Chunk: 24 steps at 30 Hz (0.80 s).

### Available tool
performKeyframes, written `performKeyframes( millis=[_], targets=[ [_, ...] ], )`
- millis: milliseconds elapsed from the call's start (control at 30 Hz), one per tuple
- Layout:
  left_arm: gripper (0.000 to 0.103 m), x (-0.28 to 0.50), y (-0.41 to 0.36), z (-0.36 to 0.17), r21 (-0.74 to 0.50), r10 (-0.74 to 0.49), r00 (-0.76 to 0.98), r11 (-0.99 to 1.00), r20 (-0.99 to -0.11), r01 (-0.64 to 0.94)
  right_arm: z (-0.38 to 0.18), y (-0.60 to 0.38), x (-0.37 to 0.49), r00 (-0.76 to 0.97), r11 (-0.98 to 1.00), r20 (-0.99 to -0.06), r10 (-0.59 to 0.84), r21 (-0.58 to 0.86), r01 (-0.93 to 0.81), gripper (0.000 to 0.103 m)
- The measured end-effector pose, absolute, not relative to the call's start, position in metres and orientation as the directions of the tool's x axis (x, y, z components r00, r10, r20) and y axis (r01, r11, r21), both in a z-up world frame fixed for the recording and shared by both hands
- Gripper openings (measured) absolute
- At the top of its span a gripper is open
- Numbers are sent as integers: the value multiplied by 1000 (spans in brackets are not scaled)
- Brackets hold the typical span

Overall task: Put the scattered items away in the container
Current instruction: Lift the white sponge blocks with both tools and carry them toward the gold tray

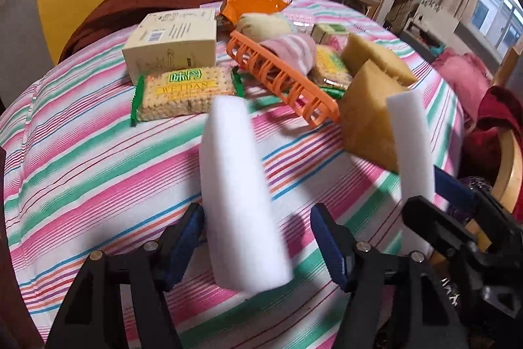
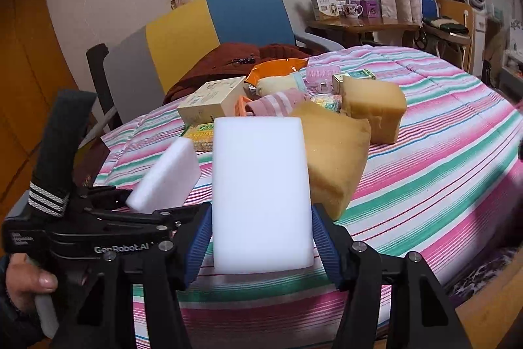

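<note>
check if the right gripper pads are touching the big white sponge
Touching. The right wrist view shows the big white sponge wedged in the right gripper, both blue pads pressed flat against its sides, no gap.

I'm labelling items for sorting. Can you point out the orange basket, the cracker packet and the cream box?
orange basket (image 1: 287, 80): left wrist view, on its slatted near side wall.
cracker packet (image 1: 186, 95): left wrist view, middle of the wrapper's face.
cream box (image 1: 173, 54): left wrist view, on its front face.

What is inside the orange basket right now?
The orange basket holds a pink striped towel over a biscuit packet. Anything beneath the towel is hidden.
</note>
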State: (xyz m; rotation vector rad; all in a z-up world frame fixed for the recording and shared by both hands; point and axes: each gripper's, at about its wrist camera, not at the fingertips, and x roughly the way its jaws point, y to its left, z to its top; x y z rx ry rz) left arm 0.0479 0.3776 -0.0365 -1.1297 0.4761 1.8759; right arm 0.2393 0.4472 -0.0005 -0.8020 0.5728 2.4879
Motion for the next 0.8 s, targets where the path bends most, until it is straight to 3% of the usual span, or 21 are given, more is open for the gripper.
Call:
performKeyframes(
  millis=[367, 433, 500, 667, 800],
  targets=[
    [69, 37, 366, -41, -111, 483, -210, -554, -850, -825, -7, 437, 227, -733, -835, -624, 271, 227, -502, 62],
    [58, 35, 364, -40, -133, 502, -198, -550, -842, -825, -9, 436, 227, -732, -835, -628, 265, 229, -499, 62],
    [35, 31, 362, -43, -174, 514, -162, -544, -842, -821, -10, 434, 226, -733, -838, -629, 258, 232, -493, 62],
    [23, 22, 349, -45, -235, 556, -146, -555, -818, -798, -14, 429, 219, -731, -845, -637, 244, 230, -483, 61],
    [21, 21, 335, -40, -234, 575, -172, -562, -800, -794, -16, 423, 210, -727, -848, -646, 231, 232, -476, 60]
  ],
)
